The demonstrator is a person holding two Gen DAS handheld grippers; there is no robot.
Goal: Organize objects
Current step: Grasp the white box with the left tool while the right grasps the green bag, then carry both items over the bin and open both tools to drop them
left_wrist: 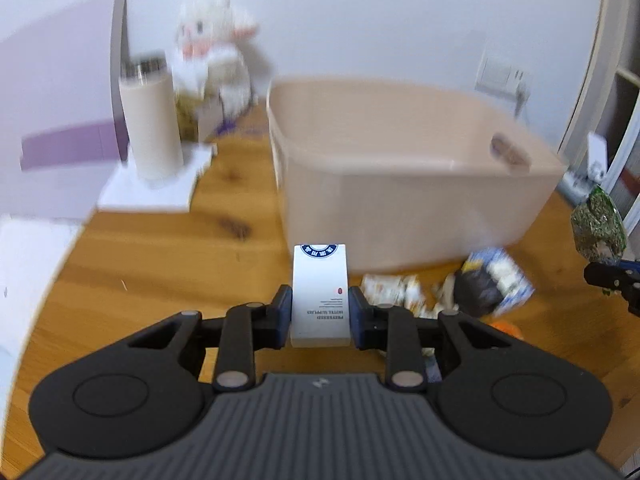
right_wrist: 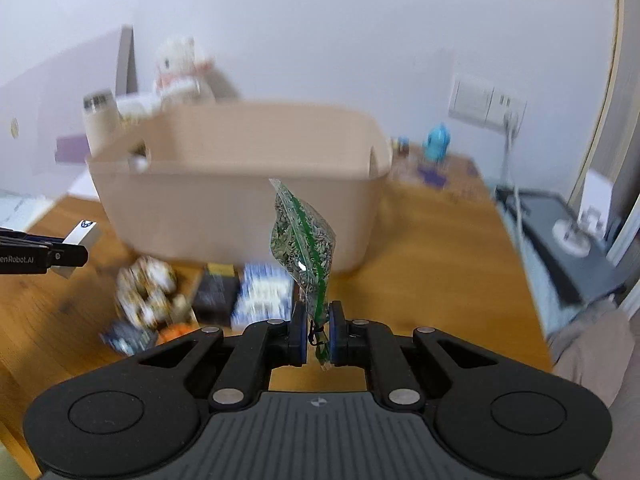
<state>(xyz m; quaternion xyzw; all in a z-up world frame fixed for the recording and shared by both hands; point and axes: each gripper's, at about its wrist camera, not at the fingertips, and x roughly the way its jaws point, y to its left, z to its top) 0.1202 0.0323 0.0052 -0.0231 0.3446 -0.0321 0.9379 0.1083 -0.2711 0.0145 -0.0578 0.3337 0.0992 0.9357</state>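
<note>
At the upper left of the left wrist view a cream bottle [left_wrist: 154, 128] stands on white paper, with a plush toy [left_wrist: 214, 52] behind it. Low in the centre, the left gripper [left_wrist: 320, 312] has its jaws pinching a small white box [left_wrist: 319, 294], held above the table [left_wrist: 132, 264] just in front of the beige bin [left_wrist: 400, 168]. At the lower right, several packets [left_wrist: 472, 288] lie in a loose heap on the table, touching or nearly touching the bin's front wall.

In the right wrist view the same white box shows at the left edge, the heap of packets sits at lower left, and the bin fills the middle. The right gripper [right_wrist: 318, 332] has its jaws pressed onto the lower end of a clear green-striped bag [right_wrist: 302, 240] of dried bits, which stands up in front of the bin wall.

The bin's inside is mostly hidden; nothing shows in it. By my reading the sorting is early: two items lifted but not yet dropped in, and the heap untouched.
</note>
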